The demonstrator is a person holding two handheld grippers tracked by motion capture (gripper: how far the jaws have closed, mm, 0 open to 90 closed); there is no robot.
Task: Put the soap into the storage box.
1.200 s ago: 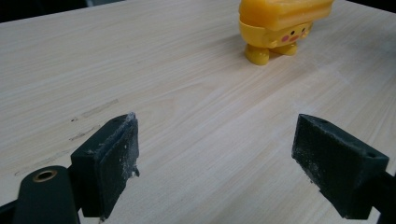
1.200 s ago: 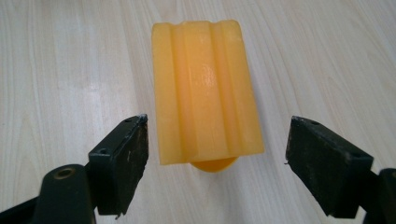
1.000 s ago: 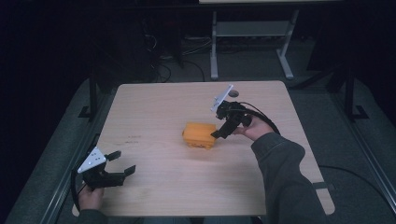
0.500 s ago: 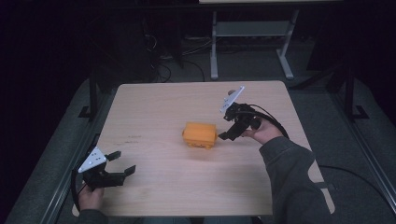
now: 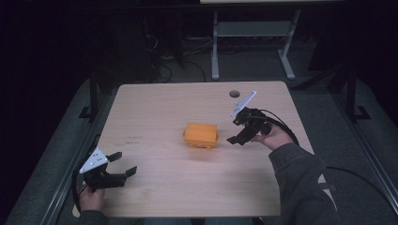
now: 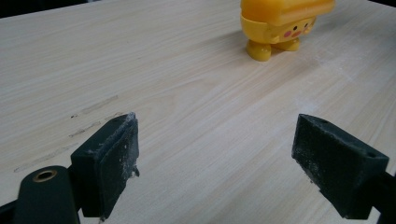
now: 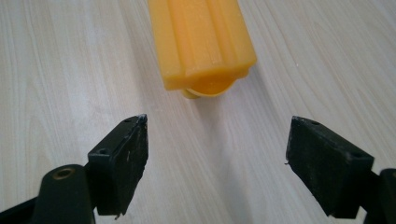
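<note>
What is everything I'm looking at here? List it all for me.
Toy: one, yellow-orange, boxy top, small face with pink cheeks and stubby feet, standing near the middle of the table.
Table: one, light wood, with a round hole near its far edge.
Frame: one, pale metal legs, on the dark floor beyond the table.
Cables: several, dark, on the floor behind the table.
Left gripper: one, black with a grey plate, jaws open, at the near left corner, far from the toy.
Right gripper: one, black with a grey plate, jaws open, just right of the toy, not touching it.
Sleeve: one, grey, right forearm.
</note>
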